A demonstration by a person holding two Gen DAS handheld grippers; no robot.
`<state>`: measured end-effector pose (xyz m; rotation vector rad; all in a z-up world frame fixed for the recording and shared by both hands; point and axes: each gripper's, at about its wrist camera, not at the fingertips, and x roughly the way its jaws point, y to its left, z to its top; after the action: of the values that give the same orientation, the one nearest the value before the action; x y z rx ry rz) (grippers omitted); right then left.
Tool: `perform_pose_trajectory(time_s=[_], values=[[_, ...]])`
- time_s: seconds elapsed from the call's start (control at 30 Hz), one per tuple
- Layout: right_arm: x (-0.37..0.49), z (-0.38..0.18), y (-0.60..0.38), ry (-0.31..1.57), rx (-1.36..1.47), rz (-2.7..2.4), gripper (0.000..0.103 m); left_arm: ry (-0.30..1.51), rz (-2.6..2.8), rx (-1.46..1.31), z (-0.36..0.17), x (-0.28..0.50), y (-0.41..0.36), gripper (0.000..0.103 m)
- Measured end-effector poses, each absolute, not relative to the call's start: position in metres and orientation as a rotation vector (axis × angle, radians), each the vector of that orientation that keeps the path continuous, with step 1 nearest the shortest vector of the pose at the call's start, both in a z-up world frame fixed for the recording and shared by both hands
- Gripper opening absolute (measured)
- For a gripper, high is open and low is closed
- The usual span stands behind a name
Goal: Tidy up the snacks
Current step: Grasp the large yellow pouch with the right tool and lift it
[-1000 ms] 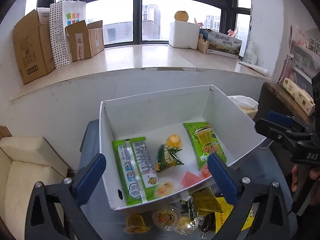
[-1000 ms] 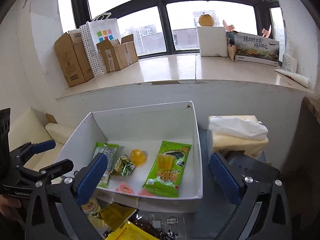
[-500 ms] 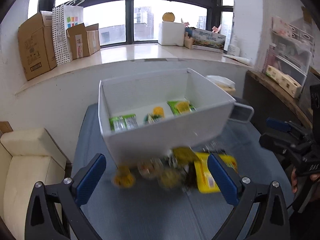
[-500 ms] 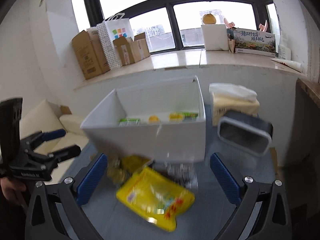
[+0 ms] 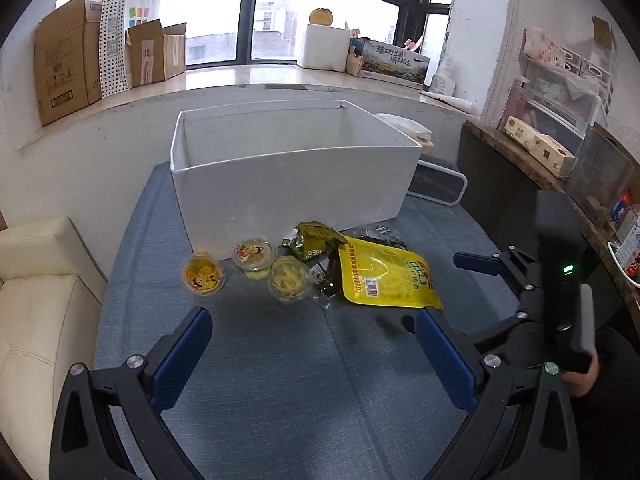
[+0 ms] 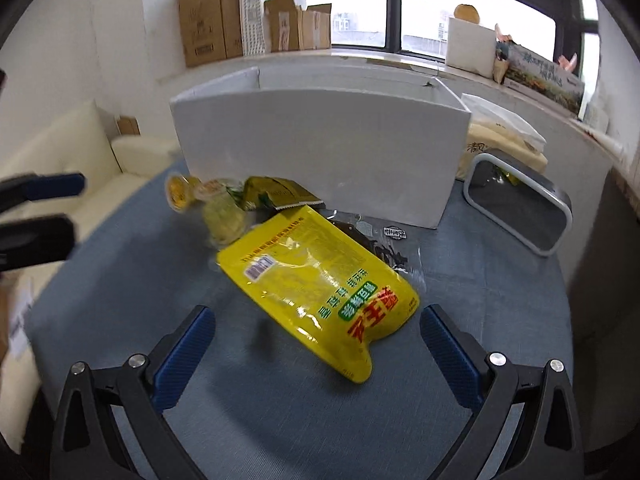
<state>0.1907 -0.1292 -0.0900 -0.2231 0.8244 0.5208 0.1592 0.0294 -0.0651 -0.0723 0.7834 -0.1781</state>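
On the blue cloth in front of the white box (image 5: pixel 296 188), the snacks are all loose; from this angle I can't see the box floor, so I can't say what's inside. Judging by the pile outside, sorting is far from done.

Outside, just beside the box's near wall:
- yellow bag (image 6: pixel 320 288), biggest item, lying flat, nearest my right gripper (image 6: pixel 316 344). Barcode sticker and rows of small print on the back, large red and green Chinese characters at the bottom edge. Can't make out a brand.
- green packet (image 5: pixel 316 240), crumpled, touching the yellow bag's top corner. Some white lettering on it, too small to read.
- three jelly cups: orange-lidded cup (image 5: pixel 203 276) on the left, clear cup (image 5: pixel 255 254) with a cartoon lid just beside it, pale cup (image 5: pixel 289 282) in front. Lids printed, text unreadable.
- dark wrappers (image 6: pixel 384 248) half under the yellow bag, one small white label with black characters, possibly a logo.

Grippers: my left gripper (image 5: pixel 316 354) has its jaws spread wide, holding nothing, hovering over bare cloth short of the cups. Right one is the same: wide, empty, with the yellow bag between and just ahead of its fingers.

Left to do: everything in that pile. Yellow bag looks like the easiest first grab for the right side.

Further out: grey-rimmed tray (image 6: pixel 516 204) right of the box, tissue pack (image 6: pixel 504 132) behind it. Windowsill has cardboard boxes (image 5: pixel 64 68) with printed labels and a long carton (image 5: pixel 394 64) with Chinese print.
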Motion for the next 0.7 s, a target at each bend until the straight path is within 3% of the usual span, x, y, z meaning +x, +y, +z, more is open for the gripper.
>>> perform_pose_trajectory(time_s=[0.3,0.37,0.47,0.63,0.7], values=[[0.212,-0.118,-0.103,0.839,-0.398,0.441,0.101,0.794,-0.183,-0.082,-0.067,0.163,0.034,0.103],[0.220,-0.121,-0.104,0.865,-0.377,0.456,0.086,0.802,-0.183,-0.089,-0.070,0.164,0.035,0.103],[0.227,-0.120,-0.109,0.875,-0.361,0.467,0.074,0.812,-0.186,-0.088,-0.076,0.166,0.036,0.103],[0.217,-0.102,-0.121,0.839,-0.323,0.488,0.045,0.836,-0.179,-0.103,-0.085,0.170,0.037,0.103],[0.213,-0.095,-0.129,0.839,-0.284,0.493,0.041,0.837,-0.189,-0.102,-0.086,0.170,0.035,0.103]])
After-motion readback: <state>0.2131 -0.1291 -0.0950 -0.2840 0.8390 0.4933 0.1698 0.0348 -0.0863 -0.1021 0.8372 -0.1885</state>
